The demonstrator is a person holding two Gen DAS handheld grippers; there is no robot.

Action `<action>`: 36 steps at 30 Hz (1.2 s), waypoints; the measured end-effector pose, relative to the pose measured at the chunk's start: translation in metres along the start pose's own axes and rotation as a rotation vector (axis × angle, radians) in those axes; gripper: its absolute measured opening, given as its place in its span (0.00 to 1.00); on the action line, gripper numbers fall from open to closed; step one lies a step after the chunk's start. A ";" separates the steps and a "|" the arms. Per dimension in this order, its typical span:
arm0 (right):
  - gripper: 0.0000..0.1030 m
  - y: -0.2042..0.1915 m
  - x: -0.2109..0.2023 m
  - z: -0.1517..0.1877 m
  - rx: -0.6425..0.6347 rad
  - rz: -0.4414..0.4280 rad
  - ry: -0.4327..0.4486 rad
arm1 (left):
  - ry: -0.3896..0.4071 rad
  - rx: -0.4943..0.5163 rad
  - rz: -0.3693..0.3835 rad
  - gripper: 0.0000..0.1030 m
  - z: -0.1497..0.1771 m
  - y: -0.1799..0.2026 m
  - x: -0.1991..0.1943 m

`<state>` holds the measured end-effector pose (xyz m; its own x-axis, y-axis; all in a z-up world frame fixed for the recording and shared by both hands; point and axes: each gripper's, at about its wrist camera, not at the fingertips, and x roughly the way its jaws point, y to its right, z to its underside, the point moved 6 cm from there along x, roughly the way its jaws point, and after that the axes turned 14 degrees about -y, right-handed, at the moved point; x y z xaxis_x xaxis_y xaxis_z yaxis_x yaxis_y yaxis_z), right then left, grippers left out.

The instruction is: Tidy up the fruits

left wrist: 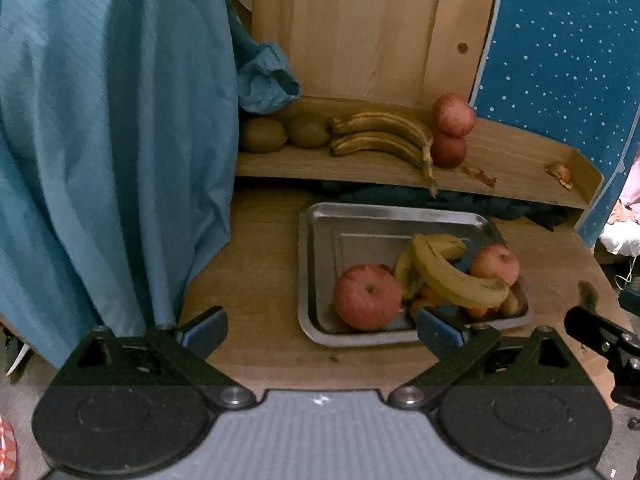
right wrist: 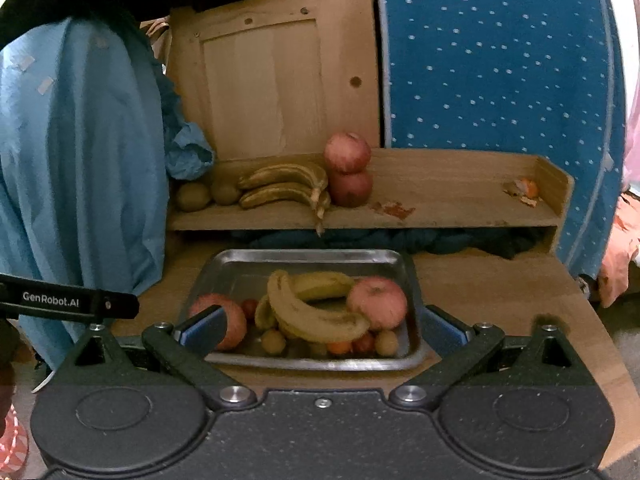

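Observation:
A steel tray on the wooden table holds two red apples, yellow bananas and several small fruits. On the wooden shelf behind it lie two kiwis, two brown bananas and two stacked apples. My left gripper stands open just before the tray's near edge, nothing between its fingers. My right gripper is open too, fingers either side of the tray's front.
Blue cloth hangs along the left of the table. A wooden panel and a dotted blue board stand behind the shelf. Orange peel scraps lie at the shelf's right end. Dark fabric sits under the shelf.

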<state>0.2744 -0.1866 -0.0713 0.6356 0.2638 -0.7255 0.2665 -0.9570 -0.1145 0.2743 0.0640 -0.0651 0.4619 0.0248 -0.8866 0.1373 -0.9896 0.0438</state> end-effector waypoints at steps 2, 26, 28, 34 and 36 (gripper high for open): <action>0.99 0.008 -0.012 0.009 0.011 -0.002 0.000 | 0.000 0.003 -0.004 1.00 0.006 0.008 -0.008; 0.99 0.033 -0.085 0.082 -0.001 -0.076 -0.002 | 0.018 -0.014 -0.082 1.00 0.097 0.041 -0.070; 0.99 0.032 -0.087 0.084 0.001 -0.080 -0.003 | 0.018 -0.008 -0.086 1.00 0.100 0.042 -0.073; 0.99 0.024 -0.087 0.089 0.000 -0.085 -0.007 | 0.023 0.006 -0.085 1.00 0.106 0.041 -0.076; 0.99 0.023 -0.087 0.087 0.009 -0.073 -0.002 | 0.023 0.012 -0.082 1.00 0.105 0.039 -0.076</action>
<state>0.1618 -0.2421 -0.0698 0.6131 0.3326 -0.7166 0.3057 -0.9363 -0.1731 0.1526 0.0084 -0.0439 0.4696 0.1085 -0.8762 0.1651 -0.9857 -0.0336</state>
